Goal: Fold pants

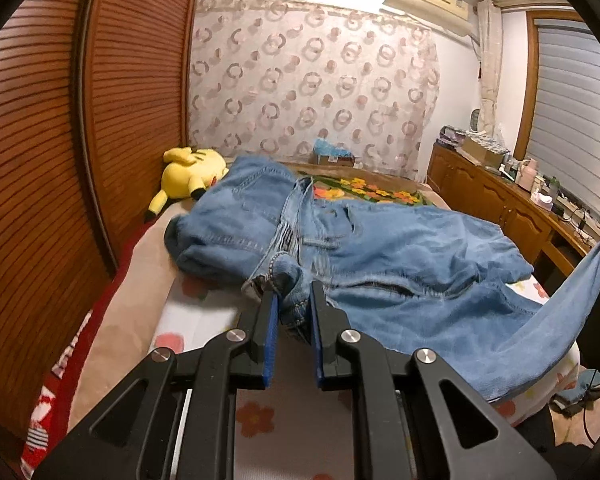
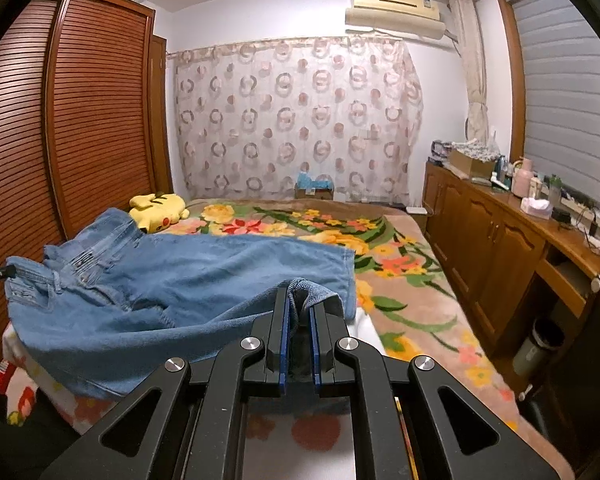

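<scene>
The blue jeans [image 2: 188,268] lie spread across the near part of the bed [image 2: 416,280], their long axis running crosswise from the waistband on the side of the louvred wardrobe [image 2: 80,120] to the leg ends on the side of the wooden cabinets [image 2: 488,240]. The left hand-held gripper [image 1: 294,300] is closed almost fully on a bunched corner of the waistband, and the right hand-held gripper [image 2: 299,304] is likewise pinched on the hem of the near leg, lifted just off the bed. With each end directly in its own gripper, the coming fold probably turns on carrying the near leg away across the jeans onto the far leg, which lies flat nearer the yellow plush toy [image 2: 158,210].
</scene>
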`<state>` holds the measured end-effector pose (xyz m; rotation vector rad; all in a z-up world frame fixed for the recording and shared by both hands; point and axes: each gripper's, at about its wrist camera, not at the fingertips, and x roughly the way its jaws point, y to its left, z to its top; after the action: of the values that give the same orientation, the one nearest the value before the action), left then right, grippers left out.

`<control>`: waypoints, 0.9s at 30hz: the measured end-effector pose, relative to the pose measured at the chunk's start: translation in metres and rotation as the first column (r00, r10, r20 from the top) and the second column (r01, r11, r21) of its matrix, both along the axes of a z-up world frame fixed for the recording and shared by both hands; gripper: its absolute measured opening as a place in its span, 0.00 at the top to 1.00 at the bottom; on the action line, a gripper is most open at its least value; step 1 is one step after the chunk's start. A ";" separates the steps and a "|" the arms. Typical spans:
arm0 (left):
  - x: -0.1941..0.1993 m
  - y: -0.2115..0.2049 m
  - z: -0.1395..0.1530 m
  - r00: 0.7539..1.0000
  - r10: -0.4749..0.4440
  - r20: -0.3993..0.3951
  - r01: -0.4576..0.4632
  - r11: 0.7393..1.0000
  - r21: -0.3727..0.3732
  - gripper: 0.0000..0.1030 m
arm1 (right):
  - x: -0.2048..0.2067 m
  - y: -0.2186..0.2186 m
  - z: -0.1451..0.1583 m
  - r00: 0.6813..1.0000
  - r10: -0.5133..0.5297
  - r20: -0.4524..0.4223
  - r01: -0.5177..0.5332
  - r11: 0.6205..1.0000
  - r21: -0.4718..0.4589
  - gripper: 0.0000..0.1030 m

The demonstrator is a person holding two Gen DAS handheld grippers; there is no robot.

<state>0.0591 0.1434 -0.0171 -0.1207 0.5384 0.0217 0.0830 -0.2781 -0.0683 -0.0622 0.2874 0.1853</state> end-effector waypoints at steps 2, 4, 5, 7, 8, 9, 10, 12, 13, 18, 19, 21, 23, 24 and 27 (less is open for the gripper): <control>0.005 -0.002 0.003 1.000 -0.004 0.005 0.004 1.000 0.004 0.85 | 0.001 0.001 0.001 1.000 -0.002 0.002 0.002 1.000 -0.006 0.92; 0.010 -0.004 0.003 1.000 -0.009 0.005 0.009 1.000 0.004 0.85 | 0.003 0.000 -0.004 1.000 -0.005 -0.008 0.005 1.000 -0.014 0.92; 0.013 -0.005 0.003 1.000 -0.013 0.003 0.013 1.000 0.006 0.85 | 0.005 0.001 -0.006 1.000 -0.003 -0.017 0.003 1.000 -0.019 0.92; 0.018 -0.007 0.002 1.000 -0.019 -0.001 0.019 1.000 0.015 0.85 | 0.009 0.001 -0.008 1.000 -0.004 -0.030 0.003 1.000 -0.029 0.92; 0.021 -0.009 0.003 1.000 -0.022 -0.002 0.022 1.000 0.020 0.85 | 0.012 0.002 -0.008 0.999 -0.005 -0.035 0.004 0.999 -0.035 0.92; 0.024 -0.010 0.003 1.000 -0.024 -0.003 0.024 0.999 0.025 0.85 | 0.015 0.003 -0.006 0.999 -0.007 -0.037 0.006 0.999 -0.039 0.92; 0.028 -0.010 0.005 1.000 -0.027 -0.002 0.027 0.999 0.028 0.85 | 0.017 0.003 -0.007 0.999 -0.010 -0.040 0.009 0.999 -0.041 0.92; 0.035 -0.012 0.008 0.999 -0.036 -0.001 0.036 0.999 0.032 0.85 | 0.022 0.002 -0.001 0.999 -0.015 -0.042 0.013 0.999 -0.043 0.92; 0.038 -0.013 0.008 0.999 -0.038 -0.003 0.038 0.999 0.035 0.85 | 0.026 0.003 0.003 0.999 -0.018 -0.045 0.015 0.999 -0.047 0.92; 0.057 -0.021 0.004 0.998 -0.055 -0.021 0.057 0.997 0.057 0.85 | 0.044 0.009 -0.004 0.996 -0.035 -0.082 0.028 0.997 -0.078 0.92; 0.062 -0.022 0.003 0.998 -0.057 -0.028 0.059 0.997 0.057 0.85 | 0.048 0.009 -0.007 0.995 -0.037 -0.096 0.030 0.997 -0.077 0.92; 0.071 -0.024 0.002 0.998 -0.058 -0.035 0.060 0.997 0.055 0.85 | 0.057 0.009 -0.004 0.993 -0.040 -0.114 0.032 0.997 -0.066 0.92; 0.080 -0.024 0.004 0.998 -0.055 -0.040 0.057 0.997 0.054 0.85 | 0.063 0.009 0.003 0.992 -0.041 -0.122 0.035 0.998 -0.057 0.92; 0.084 -0.025 0.005 0.998 -0.052 -0.042 0.055 0.997 0.055 0.85 | 0.065 0.008 0.008 0.992 -0.042 -0.123 0.035 0.998 -0.055 0.92; 0.100 -0.026 0.008 0.997 -0.050 -0.051 0.053 0.997 0.055 0.85 | 0.074 0.007 0.021 0.993 -0.037 -0.115 0.031 0.998 -0.048 0.92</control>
<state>0.1591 0.1172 -0.0088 -0.0515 0.5897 -0.0108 0.1569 -0.2709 -0.0470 -0.0927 0.4082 0.1485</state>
